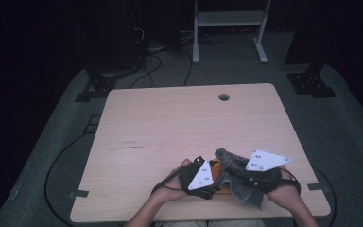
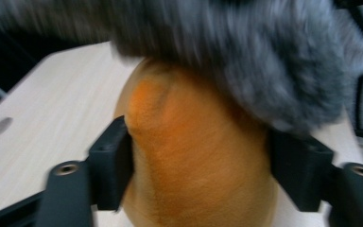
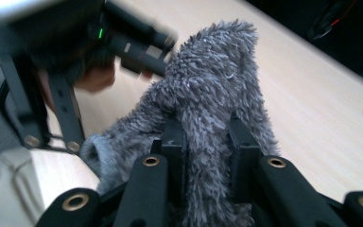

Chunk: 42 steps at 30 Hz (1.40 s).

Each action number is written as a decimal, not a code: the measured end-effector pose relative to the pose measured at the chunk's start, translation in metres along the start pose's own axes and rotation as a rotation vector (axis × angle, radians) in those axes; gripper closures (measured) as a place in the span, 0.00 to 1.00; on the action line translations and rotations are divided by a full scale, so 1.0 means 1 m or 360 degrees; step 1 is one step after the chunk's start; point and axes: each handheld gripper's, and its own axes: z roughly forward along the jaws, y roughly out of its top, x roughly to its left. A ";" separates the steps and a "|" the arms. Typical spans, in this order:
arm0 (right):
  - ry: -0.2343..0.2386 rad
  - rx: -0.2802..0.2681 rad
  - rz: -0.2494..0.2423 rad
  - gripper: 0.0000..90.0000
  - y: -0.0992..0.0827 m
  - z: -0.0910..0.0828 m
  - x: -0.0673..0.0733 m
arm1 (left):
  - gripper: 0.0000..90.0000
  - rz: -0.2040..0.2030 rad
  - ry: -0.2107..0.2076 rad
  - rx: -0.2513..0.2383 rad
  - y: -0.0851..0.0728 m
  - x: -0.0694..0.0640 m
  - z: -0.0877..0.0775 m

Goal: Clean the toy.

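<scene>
The bench (image 1: pixel 170 127) is bare except at the lower centre of the high view. There a grey fluffy sock (image 1: pixel 236 175) partly covers an orange form (image 1: pixel 214 166). The right tool (image 3: pixel 203 142) is clamped on the sock. The left tool (image 2: pixel 198 161) grips the orange form, half open. Judged: separation of sock and form is underway, not complete.

Grey fluffy cloth (image 1: pixel 238 177), bunched and partly raised, at the near edge of the table, right of centre; its pile is long and shaggy (image 3: pixel 208 94). Orange cloth (image 2: pixel 194 156), smooth and fine-textured, lies just left of the grey one and partly beneath it, touching it (image 1: pixel 214 166).
</scene>
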 end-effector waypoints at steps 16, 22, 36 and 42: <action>0.0034 0.0021 0.0296 0.80 -0.035 0.004 -0.032 | 0.20 -0.0334 -0.0087 -0.0041 -0.006 0.015 -0.005; 0.0041 0.0011 0.0227 0.80 -0.032 0.006 -0.026 | 0.33 -0.0276 -0.0073 -0.0036 -0.011 0.015 -0.006; 0.0059 -0.0032 0.0177 0.80 -0.027 0.001 -0.026 | 0.17 -0.0307 -0.0108 -0.0033 -0.009 0.015 -0.008; 0.0001 0.0042 0.0203 0.80 -0.041 0.006 -0.035 | 0.30 -0.0219 -0.0091 0.0009 -0.013 0.015 -0.011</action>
